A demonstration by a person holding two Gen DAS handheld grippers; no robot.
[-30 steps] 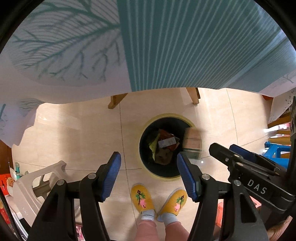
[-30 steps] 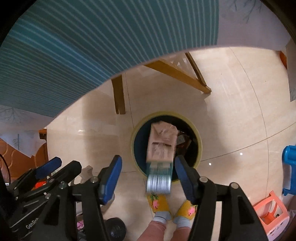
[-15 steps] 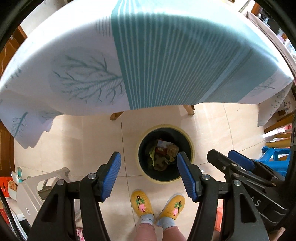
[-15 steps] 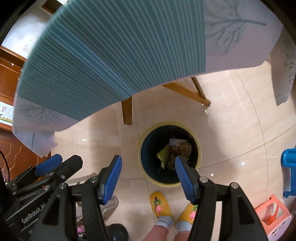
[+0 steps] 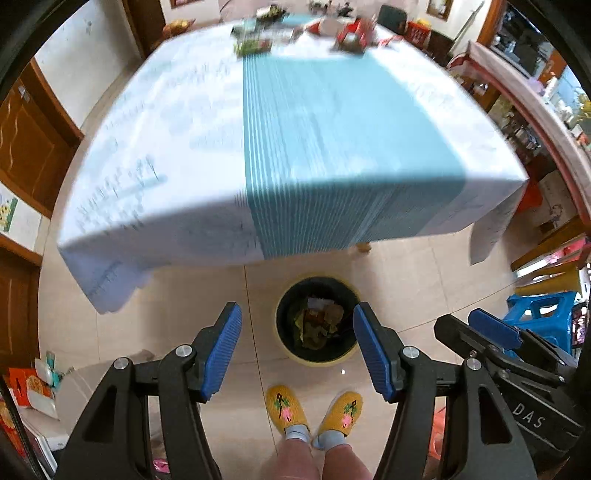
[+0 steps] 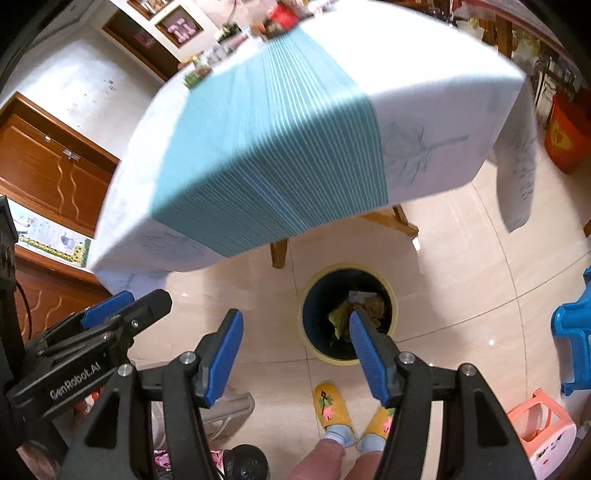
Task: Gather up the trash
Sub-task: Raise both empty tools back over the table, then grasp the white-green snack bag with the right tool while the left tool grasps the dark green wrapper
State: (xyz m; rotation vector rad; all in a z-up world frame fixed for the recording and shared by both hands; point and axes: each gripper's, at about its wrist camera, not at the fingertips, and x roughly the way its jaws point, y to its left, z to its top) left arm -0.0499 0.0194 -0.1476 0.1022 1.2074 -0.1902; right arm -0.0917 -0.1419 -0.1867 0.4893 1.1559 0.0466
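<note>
Both grippers are hanging high over the floor with nothing in them. The left gripper (image 5: 297, 345) is holding its jaws wide apart, and the bin (image 5: 317, 320) is showing in the gap between its blue pads (image 5: 223, 349). The right gripper (image 6: 295, 350) is likewise standing spread wide and empty, its right pad overlapping the bin (image 6: 349, 312) in that view. The bin is sitting on the tiled floor (image 5: 184, 314) just in front of the table (image 5: 295, 129), near a wooden table leg (image 6: 279, 253), and crumpled trash (image 5: 319, 325) is lying inside it, with yellow, brown and white scraps showing. The table is wearing a white cloth with a teal striped band, and blurred items (image 5: 351, 35) are sitting at its far end, too smeared to name. The person's yellow slippers (image 5: 314, 410) are standing on the floor just beside the bin, on its near side. A blue stool (image 5: 543, 317) is standing well off to the right, and a pink stool (image 6: 543, 428) is showing near it in the right view.
</note>
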